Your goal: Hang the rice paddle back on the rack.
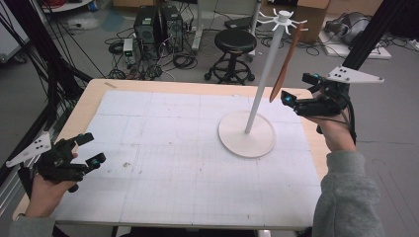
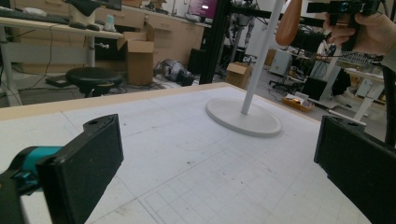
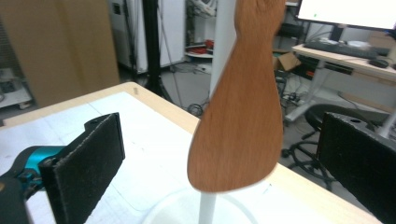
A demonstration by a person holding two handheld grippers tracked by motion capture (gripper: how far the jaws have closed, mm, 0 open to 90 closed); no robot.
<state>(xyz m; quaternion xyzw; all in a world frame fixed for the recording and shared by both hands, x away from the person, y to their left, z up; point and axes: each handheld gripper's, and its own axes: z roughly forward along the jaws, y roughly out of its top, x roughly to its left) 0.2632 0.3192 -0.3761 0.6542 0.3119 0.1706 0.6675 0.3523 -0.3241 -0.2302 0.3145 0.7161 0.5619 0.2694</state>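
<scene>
A wooden spatula hangs blade-down from a hook at the top of a white stand, whose round base rests on the white mat. In the right gripper view the spatula's blade hangs between and just beyond the two black jaws, untouched. My right gripper is open, raised just right of the blade. My left gripper is open and empty, low over the mat's left edge. In the left gripper view the stand and the spatula's blade stand far ahead.
A white gridded mat covers the wooden table. Behind the table are a black stool, computer towers and loose cables on the floor. Black frame posts rise at the left and at the right.
</scene>
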